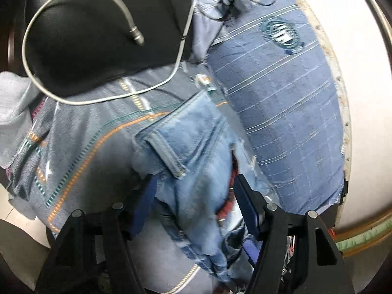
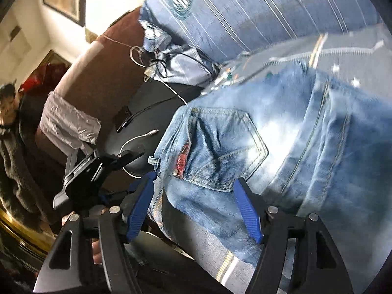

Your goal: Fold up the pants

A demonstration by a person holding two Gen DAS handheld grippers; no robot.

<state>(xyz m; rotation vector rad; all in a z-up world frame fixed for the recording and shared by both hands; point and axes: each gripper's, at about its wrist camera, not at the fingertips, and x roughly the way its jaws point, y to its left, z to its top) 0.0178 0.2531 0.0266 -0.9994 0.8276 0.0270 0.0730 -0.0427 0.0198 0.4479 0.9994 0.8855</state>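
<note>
Jeans (image 1: 196, 147) are lying in a folded bundle on a grey patterned bedspread (image 1: 80, 132), right beside a blue striped pillow (image 1: 281, 93) that sits at about 2 o'clock from them in the left wrist view. Left hand-held gripper (image 1: 193, 191) is released, jaws spread wide with denim lying between the blue pads but nothing pinched. Same deal with the right hand-held gripper (image 2: 193, 191): wide apart, straddling the fabric just below the back pocket (image 2: 220, 147), not clamping it. So my read is we're between grabs, picking the next hold. To do it well, I'd go for the edge of the stack, get all layers into the jaws, not just the top one, and grab both sides evenly so the fold stays square. Also watch the white cable (image 1: 49, 49) at 10 o'clock so it doesn't snag.
</note>
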